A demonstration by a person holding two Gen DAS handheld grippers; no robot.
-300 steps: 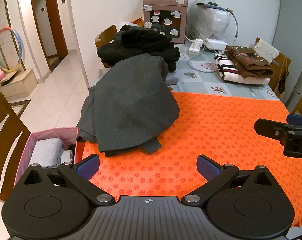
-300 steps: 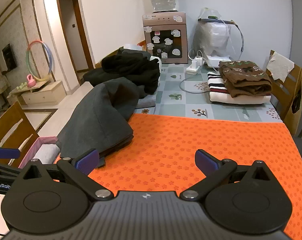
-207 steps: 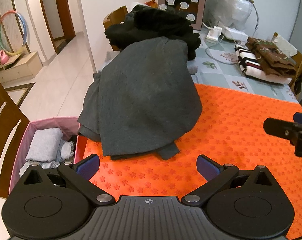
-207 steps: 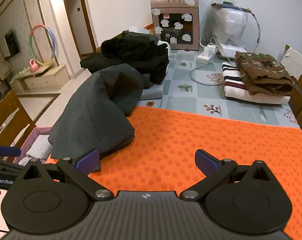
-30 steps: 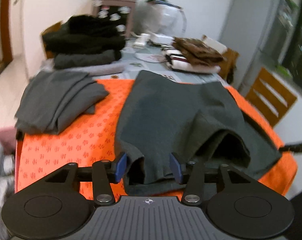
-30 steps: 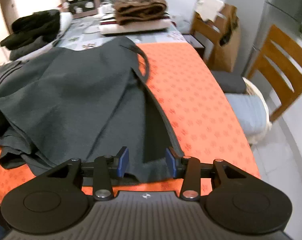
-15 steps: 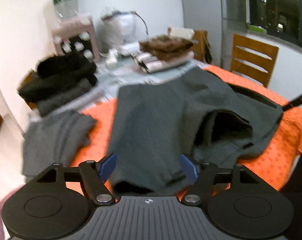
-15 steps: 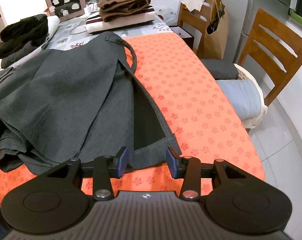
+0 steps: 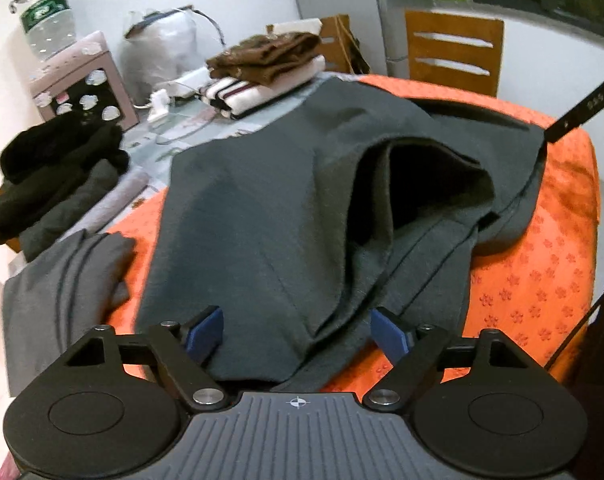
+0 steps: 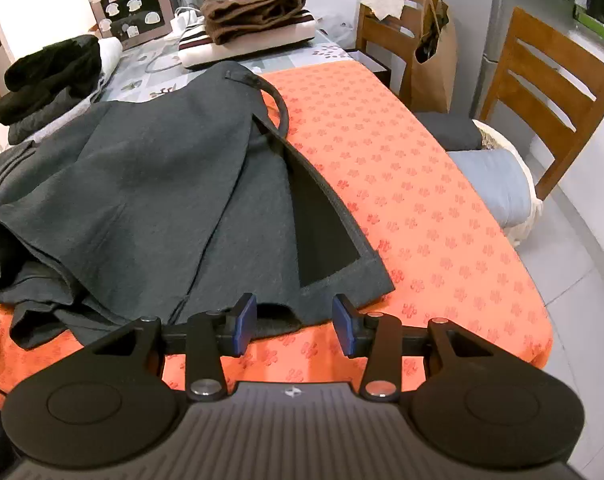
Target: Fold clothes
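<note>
A dark grey garment (image 9: 270, 208) lies spread and rumpled on the orange mat (image 9: 533, 272); it also shows in the right wrist view (image 10: 174, 184) on the mat (image 10: 401, 184). My left gripper (image 9: 298, 334) is open, its blue pads on either side of the garment's near edge. My right gripper (image 10: 294, 322) is open and empty, just short of the garment's hem corner (image 10: 353, 276). A finger of the right gripper (image 9: 581, 110) shows at the far right of the left wrist view.
A second grey garment (image 9: 62, 276) lies folded at the mat's left. Black clothes (image 10: 50, 76) and a folded brown and striped stack (image 10: 254, 12) sit at the table's far end. Wooden chairs (image 10: 541, 80) stand to the right. A cushion (image 10: 493, 188) lies beside the table.
Both grippers have let go of the grey garment, which now lies on the mat. The left gripper has opened wider and swung its view; the right gripper has pulled back slightly.
</note>
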